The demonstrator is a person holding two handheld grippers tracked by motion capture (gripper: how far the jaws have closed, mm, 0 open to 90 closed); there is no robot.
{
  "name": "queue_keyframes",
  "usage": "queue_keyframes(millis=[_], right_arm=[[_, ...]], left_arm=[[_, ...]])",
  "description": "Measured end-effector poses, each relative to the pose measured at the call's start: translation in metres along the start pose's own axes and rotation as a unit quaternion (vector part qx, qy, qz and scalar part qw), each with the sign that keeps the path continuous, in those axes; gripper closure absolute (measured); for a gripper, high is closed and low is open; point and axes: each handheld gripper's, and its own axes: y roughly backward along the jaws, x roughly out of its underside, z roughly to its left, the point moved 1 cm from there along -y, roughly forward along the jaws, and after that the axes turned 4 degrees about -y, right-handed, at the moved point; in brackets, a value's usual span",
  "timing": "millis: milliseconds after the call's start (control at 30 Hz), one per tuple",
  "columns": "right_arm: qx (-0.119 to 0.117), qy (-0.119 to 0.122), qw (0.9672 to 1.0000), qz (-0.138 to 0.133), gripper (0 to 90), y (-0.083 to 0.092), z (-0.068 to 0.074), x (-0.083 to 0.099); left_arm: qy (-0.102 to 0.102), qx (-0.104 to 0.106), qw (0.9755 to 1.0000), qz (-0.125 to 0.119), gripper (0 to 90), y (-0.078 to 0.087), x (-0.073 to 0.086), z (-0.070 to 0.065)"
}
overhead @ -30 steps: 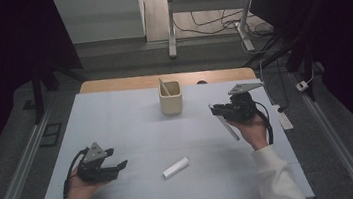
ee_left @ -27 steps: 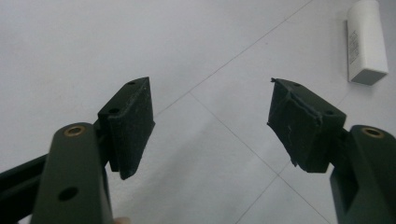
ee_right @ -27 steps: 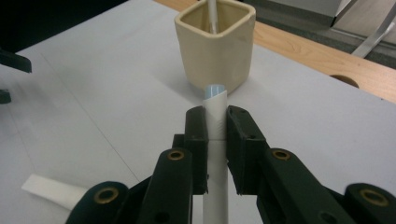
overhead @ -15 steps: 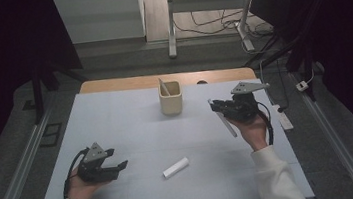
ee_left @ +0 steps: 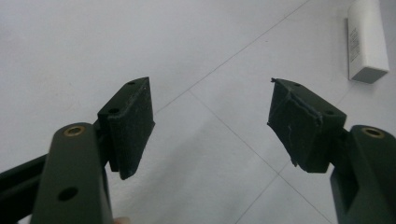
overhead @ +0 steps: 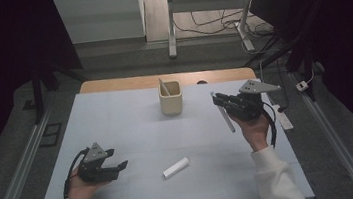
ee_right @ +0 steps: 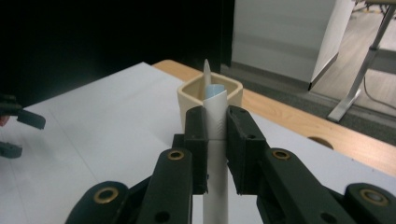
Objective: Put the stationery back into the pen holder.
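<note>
Nearest the person, the left gripper (overhead: 116,165) is resting low on the white table (overhead: 116,121) w/ its jaws standing wide and nothing between them. In the left gripper view the pads (ee_left: 133,119) are framing bare table only. Probably parked there so it's ready for the short white tube (overhead: 175,167), which is lying flat just to its right, a bit apart. That tube is peeking in at the top right corner of the left gripper view too (ee_left: 368,39).

Further out, the right gripper (overhead: 218,100) is hovering above the table, jaws narrowed and clamping a long white tube (ee_right: 215,140) approx. mid-length. It's holding it tilted, lower end hanging toward the table, upper end poking past the pads. That grip looks chosen so one end can be steered into an opening.

Beyond it, the beige cup (overhead: 170,98) is standing upright near the far edge, already w/ one thin stick (overhead: 163,87) leaning inside. The right gripper is lining up straight at it, so drop-in looks like the aim.
</note>
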Motion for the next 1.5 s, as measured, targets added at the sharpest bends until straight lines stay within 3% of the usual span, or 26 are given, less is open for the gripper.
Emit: queue_keyframes(millis=[300,1233,1500], right_arm=[[0.002,-0.003,0.9996,-0.027,78.5,0.001,0.003,-0.002],[0.022,-0.005,0.9992,-0.032,78.5,-0.054,0.003,-0.044],[0.018,-0.014,0.9989,-0.041,78.5,-0.071,0.004,-0.053]], left_arm=[[0.007,0.0,1.0,-0.004,30.0,0.002,-0.001,0.0],[0.006,0.011,0.9999,-0.005,29.8,-0.001,0.001,0.001],[0.004,0.015,0.9999,-0.006,29.8,-0.002,0.0,0.001]])
